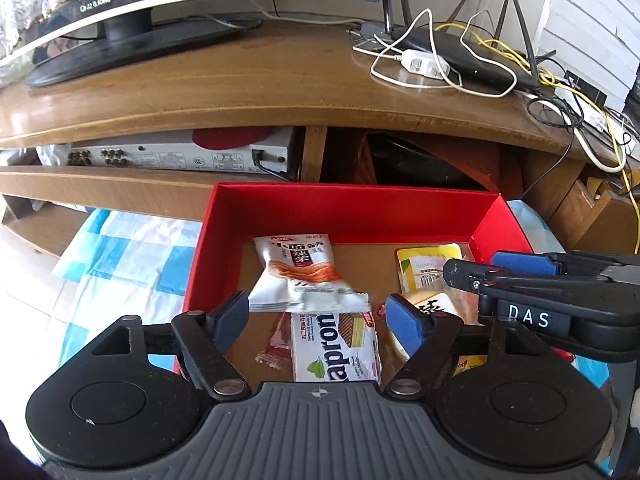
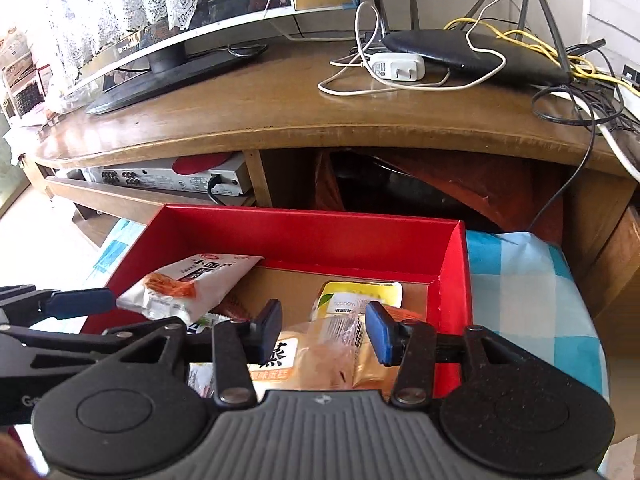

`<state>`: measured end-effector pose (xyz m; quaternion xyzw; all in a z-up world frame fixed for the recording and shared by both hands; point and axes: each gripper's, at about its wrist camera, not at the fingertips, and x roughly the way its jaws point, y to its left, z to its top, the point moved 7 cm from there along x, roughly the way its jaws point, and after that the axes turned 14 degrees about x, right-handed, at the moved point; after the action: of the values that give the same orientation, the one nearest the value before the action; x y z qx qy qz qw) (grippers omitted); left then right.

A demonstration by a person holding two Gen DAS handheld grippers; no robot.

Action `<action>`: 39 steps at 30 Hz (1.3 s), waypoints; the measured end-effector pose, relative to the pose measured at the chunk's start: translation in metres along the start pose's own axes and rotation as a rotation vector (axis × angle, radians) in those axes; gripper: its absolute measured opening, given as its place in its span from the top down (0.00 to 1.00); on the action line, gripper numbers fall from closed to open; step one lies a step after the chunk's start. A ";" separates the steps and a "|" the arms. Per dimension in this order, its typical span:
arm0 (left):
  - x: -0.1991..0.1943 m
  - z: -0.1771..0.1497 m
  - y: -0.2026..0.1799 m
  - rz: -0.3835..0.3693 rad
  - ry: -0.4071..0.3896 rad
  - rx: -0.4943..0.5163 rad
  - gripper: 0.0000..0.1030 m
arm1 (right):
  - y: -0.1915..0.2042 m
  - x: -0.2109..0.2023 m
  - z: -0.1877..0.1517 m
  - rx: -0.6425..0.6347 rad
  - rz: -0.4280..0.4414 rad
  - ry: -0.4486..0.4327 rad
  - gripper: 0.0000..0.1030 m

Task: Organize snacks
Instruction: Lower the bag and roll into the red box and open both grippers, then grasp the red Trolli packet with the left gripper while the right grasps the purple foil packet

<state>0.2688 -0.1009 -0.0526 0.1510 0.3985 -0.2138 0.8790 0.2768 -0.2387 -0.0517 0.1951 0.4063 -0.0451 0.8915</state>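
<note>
In the red box (image 1: 280,216) on the checked cloth (image 1: 120,248), the white spicy-strip packet (image 1: 300,276) lies aslant, long axis toward the back wall. Our left gripper (image 1: 316,320) hangs wide and empty over the wafer pack (image 1: 336,344); our right gripper (image 2: 324,328) is parted, gripping nothing, above the partly hidden cake packet (image 2: 312,360).

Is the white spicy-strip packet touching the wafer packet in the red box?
Touching. The left wrist view shows the white packet with its crimped lower edge lying over the top end of the wafer packet inside the red box.
</note>
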 end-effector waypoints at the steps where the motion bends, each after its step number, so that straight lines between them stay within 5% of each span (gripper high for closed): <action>1: -0.003 0.000 0.000 0.000 -0.003 -0.001 0.21 | 0.000 -0.002 0.000 0.001 -0.003 -0.002 0.40; 12: -0.031 -0.005 0.009 0.012 -0.029 -0.016 0.20 | 0.017 -0.038 -0.006 -0.007 0.020 -0.030 0.39; 23: -0.061 -0.034 0.024 0.010 -0.021 -0.042 0.18 | 0.034 -0.071 -0.048 -0.046 0.035 0.017 0.36; 34: -0.051 -0.074 0.042 -0.007 0.072 -0.070 0.16 | 0.046 -0.072 -0.115 -0.090 0.044 0.180 0.34; 39: -0.032 -0.079 0.053 -0.109 0.076 -0.076 0.16 | 0.052 -0.065 -0.127 -0.098 0.064 0.223 0.34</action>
<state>0.2262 -0.0126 -0.0733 0.1037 0.4469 -0.2403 0.8554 0.1560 -0.1471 -0.0622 0.1679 0.4983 0.0254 0.8502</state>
